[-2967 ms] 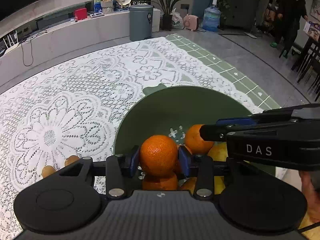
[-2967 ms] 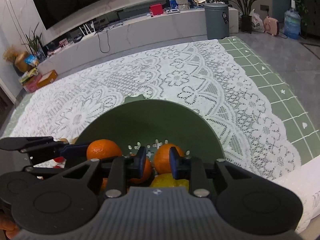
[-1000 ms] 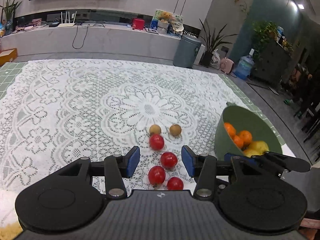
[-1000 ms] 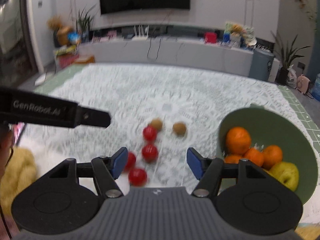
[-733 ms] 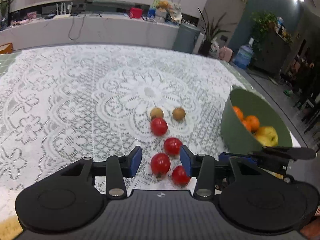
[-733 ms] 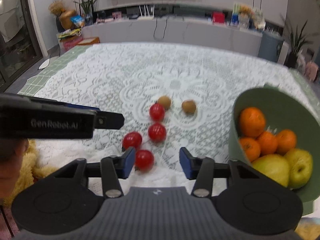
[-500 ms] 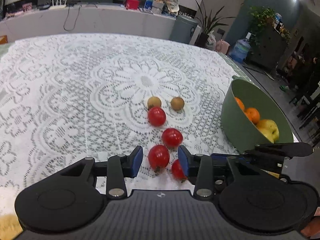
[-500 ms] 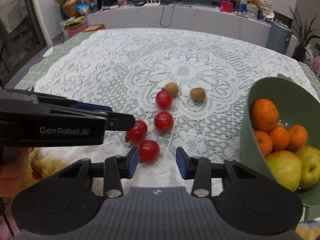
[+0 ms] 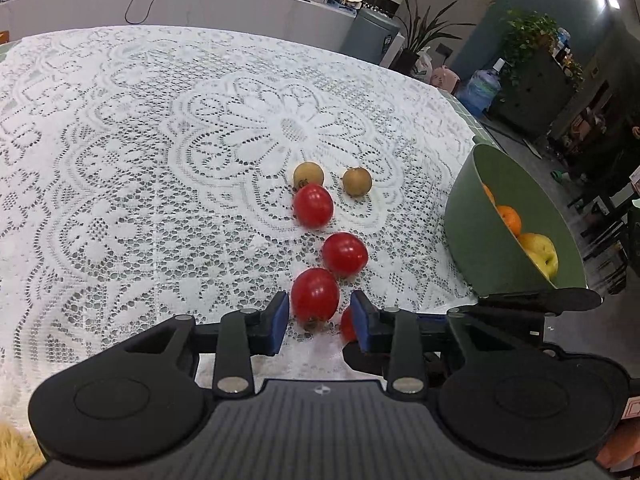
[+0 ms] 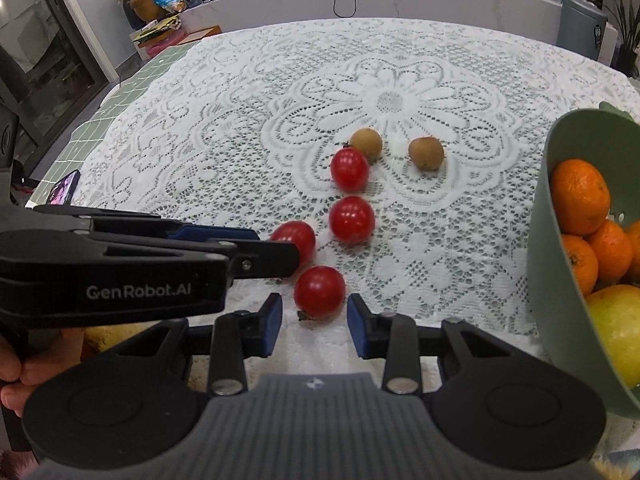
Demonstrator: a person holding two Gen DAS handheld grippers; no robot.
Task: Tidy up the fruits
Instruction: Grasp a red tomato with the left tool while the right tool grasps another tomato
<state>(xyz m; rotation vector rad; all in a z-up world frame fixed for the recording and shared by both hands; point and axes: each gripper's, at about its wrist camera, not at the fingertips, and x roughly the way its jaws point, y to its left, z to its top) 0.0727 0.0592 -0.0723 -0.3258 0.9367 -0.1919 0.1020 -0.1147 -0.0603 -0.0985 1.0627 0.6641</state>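
Both hand-held grippers point steeply down toward the bench. The left hand-held gripper [image 9: 319, 320] has its blue pads either side of a red tomato [image 9: 315, 294]; its jaws are closing and a thin gap shows on each side. The right hand-held gripper [image 10: 314, 325] brackets another tomato [image 10: 319, 292], jaws closing, pads not yet touching it. In the right wrist view the left one reaches in from the left edge, and the person's fingers [image 10: 12, 372] wrap its handle at the lower left corner.

Long white counter [image 9: 200, 4] beside potted plants [image 9: 424, 32].
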